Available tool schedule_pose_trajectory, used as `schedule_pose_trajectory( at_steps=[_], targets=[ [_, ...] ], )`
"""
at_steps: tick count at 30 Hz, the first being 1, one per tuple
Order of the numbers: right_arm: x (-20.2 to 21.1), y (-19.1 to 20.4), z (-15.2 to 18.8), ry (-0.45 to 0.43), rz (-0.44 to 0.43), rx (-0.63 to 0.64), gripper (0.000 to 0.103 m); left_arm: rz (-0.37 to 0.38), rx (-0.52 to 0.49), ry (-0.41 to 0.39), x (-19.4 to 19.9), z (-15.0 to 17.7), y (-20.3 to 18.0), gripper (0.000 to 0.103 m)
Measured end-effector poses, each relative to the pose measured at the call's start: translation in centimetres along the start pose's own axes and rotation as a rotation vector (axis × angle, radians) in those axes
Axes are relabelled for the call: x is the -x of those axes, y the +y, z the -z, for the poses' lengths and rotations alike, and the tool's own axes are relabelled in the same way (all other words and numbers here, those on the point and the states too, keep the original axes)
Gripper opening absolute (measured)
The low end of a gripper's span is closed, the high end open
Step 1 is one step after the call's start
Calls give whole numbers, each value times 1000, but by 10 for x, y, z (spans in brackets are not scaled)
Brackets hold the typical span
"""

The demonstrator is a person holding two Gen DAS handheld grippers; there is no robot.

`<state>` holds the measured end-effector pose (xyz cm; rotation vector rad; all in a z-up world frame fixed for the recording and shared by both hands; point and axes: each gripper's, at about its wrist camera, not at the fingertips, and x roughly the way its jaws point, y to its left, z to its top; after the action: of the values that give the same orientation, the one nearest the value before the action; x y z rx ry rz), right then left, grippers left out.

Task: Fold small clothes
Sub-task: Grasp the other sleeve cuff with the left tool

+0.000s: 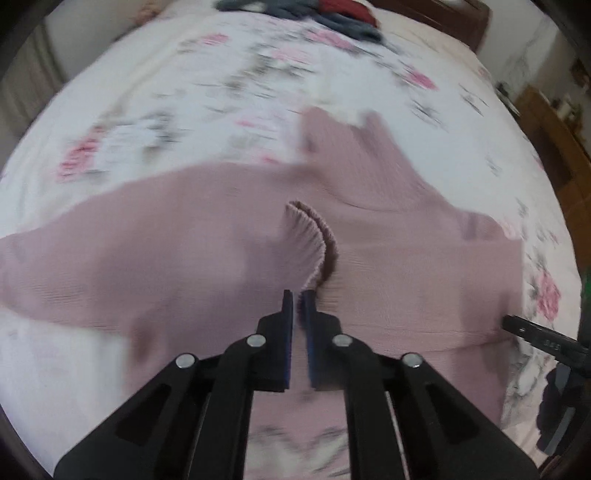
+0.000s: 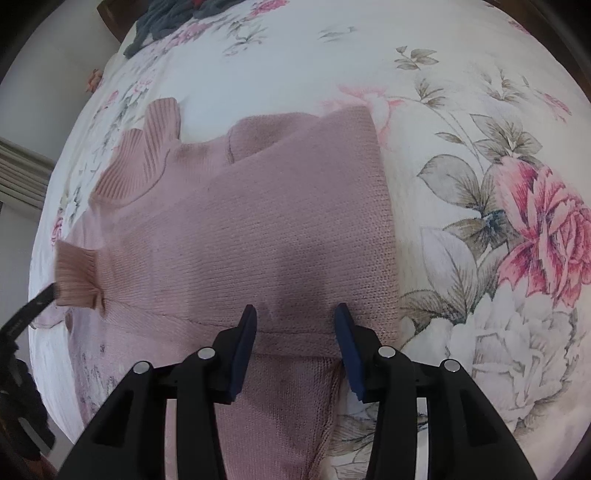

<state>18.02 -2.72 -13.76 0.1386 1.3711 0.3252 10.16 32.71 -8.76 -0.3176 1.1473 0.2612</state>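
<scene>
A dusty-pink knitted sweater [image 1: 388,258] lies spread on the bed, partly folded, its ribbed collar [image 2: 147,155] at the far left in the right wrist view. My left gripper [image 1: 298,297] is shut on a ribbed sleeve cuff [image 1: 314,240], which is lifted over the sweater's body; the same cuff [image 2: 77,277] shows at the left of the right wrist view with the left gripper [image 2: 37,304] behind it. My right gripper [image 2: 296,310] hovers open over the sweater's [image 2: 277,221] near edge with nothing between its fingers, and it [image 1: 517,325] shows at the sweater's right side in the left wrist view.
A floral bedsheet [image 2: 480,184] covers the bed under the sweater. A pile of dark grey and red clothes [image 1: 332,14] lies at the far end of the bed. Wooden furniture [image 1: 546,136] stands beyond the bed's right side. The left wrist view is motion-blurred.
</scene>
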Motion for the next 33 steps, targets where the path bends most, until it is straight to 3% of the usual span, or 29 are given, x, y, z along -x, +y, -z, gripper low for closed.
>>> schedule_pose_trajectory(
  at_steps=[5, 8, 13, 19, 22, 26, 28, 33],
  targets=[
    [5, 9, -2, -5, 9, 8, 45, -113, 49, -21, 15, 1, 44, 15],
    [14, 21, -2, -25, -33, 15, 47, -75, 60, -18, 18, 0, 46, 26],
    [5, 52, 0, 8, -67, 65, 47, 21, 12, 36, -13, 7, 13, 27],
    [-27, 54, 1, 69, -16, 58, 47, -18, -3, 172, -75, 18, 5, 28],
    [-34, 54, 1, 76, -12, 50, 48, 5, 16, 187, -80, 17, 9, 28],
    [-24, 60, 1, 71, -4, 58, 48, 54, 75, 164, -59, 16, 25, 32],
    [-11, 67, 5, 48, -27, 67, 49, 59, 92, 118, -36, 21, 42, 42],
    [9, 91, 26, 33, -80, 126, 54, 2, 216, 45, 10, 43, 120, 43]
  ],
)
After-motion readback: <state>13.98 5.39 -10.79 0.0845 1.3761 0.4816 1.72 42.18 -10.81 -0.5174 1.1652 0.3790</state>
